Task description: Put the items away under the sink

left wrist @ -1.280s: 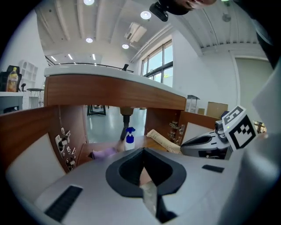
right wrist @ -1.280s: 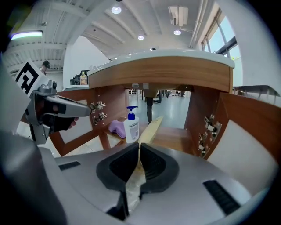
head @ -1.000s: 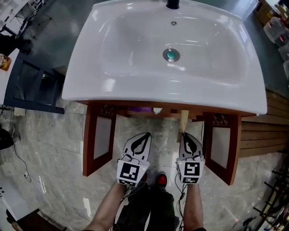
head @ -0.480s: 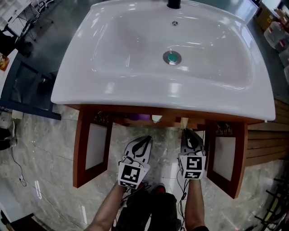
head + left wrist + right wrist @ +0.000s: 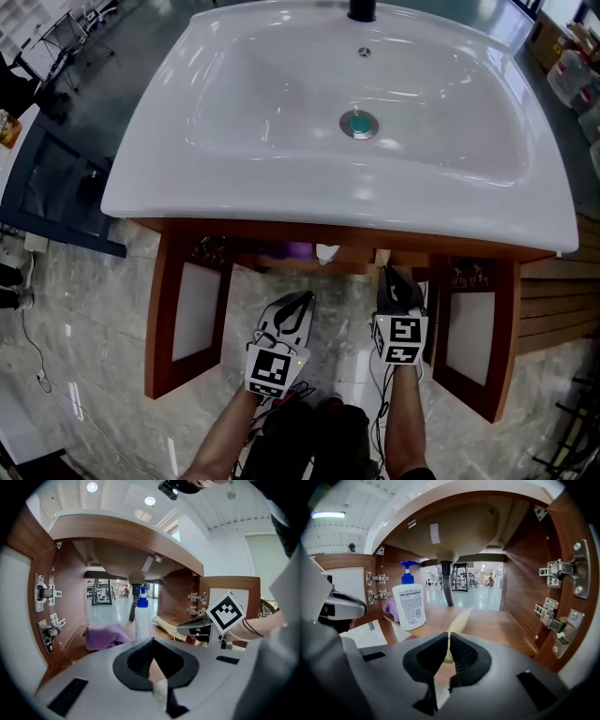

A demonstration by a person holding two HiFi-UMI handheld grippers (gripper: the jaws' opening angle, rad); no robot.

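Under the white sink (image 5: pixel 234 178) the wooden cabinet stands with both doors swung out. On its shelf lie a purple cloth (image 5: pixel 105 635) and a white pump bottle with a blue head (image 5: pixel 409 604). My right gripper (image 5: pixel 448 637) is shut on a flat pale beige strip (image 5: pixel 459 620) whose far end reaches over the shelf; its tip shows under the sink's edge in the head view (image 5: pixel 382 256). My left gripper (image 5: pixel 152 641) hangs in front of the opening, left of the right one (image 5: pixel 398 291), jaws together with nothing between them.
The cabinet's left door (image 5: pixel 183 314) and right door (image 5: pixel 473 333) flank both grippers. Metal hinges (image 5: pixel 560 573) line the right inner wall. The dark drain pipe (image 5: pixel 447 588) drops behind the bottle. Grey marble floor lies below; my legs stand behind the grippers.
Both grippers have sunk lower in front of the cabinet, and the right one has moved in toward the shelf with the strip. Less of the strip shows below the sink's edge.
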